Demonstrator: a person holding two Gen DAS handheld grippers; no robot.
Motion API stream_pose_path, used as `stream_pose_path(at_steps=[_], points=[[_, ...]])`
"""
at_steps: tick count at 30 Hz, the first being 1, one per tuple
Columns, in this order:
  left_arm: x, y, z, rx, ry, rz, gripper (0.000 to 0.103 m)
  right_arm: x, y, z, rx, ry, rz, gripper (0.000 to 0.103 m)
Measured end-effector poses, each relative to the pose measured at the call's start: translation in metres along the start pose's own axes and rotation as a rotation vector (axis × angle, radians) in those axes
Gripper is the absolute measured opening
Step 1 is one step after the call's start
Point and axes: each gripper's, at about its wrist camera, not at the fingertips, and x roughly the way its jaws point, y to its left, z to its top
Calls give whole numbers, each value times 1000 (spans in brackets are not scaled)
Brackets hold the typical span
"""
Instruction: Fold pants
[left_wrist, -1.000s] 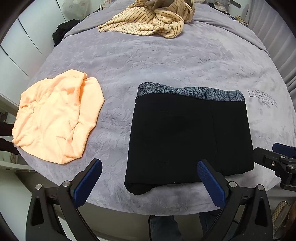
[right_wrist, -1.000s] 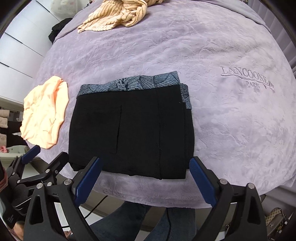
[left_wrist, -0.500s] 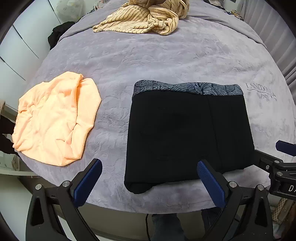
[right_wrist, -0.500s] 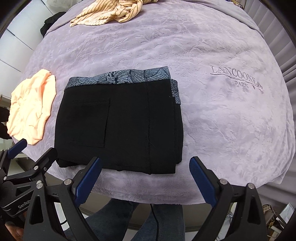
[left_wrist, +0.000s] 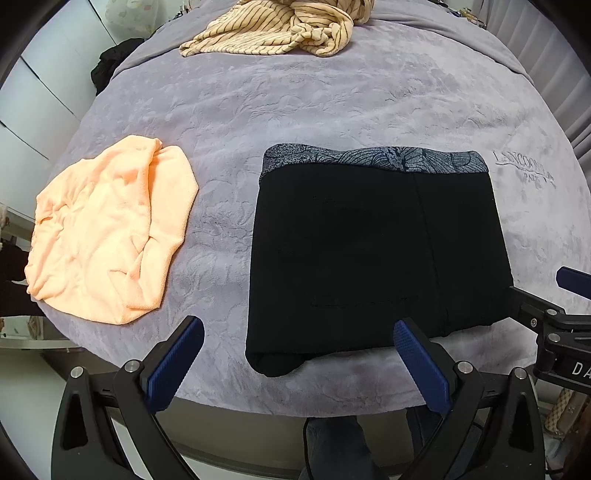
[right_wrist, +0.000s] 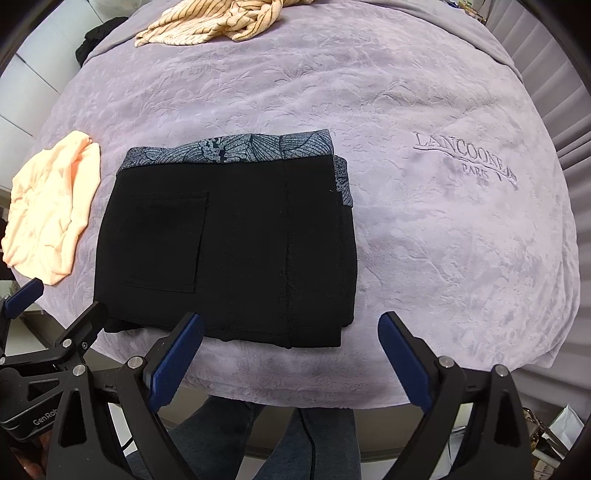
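Observation:
Black pants (left_wrist: 373, 254) (right_wrist: 229, 251) with a grey leaf-patterned waistband lie folded into a flat rectangle near the front edge of a grey-lilac bed cover (left_wrist: 332, 103). My left gripper (left_wrist: 297, 362) hovers open just above the near edge, empty, its fingers straddling the pants' front left corner. My right gripper (right_wrist: 290, 354) is open and empty too, in front of the pants' front right corner. Each gripper shows at the edge of the other's view.
A peach towel (left_wrist: 107, 232) lies crumpled left of the pants. A striped beige garment (left_wrist: 280, 29) is heaped at the far side. Embroidered lettering (right_wrist: 465, 158) marks the cover to the right. A person's legs (right_wrist: 258, 435) stand below the near edge.
Both grippers have drawn back and risen slightly from the pants, staying open. The pants lie unmoved.

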Motion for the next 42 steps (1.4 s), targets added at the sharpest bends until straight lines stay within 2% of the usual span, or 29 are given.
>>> stream_pose_path(at_steps=[15,42], points=[[9,0,-3,9,44,-6,103,5,2,-2,3,18,4,97],[10,-1,-4,1,47,-7,103,9,0,-2,4,35,14,97]])
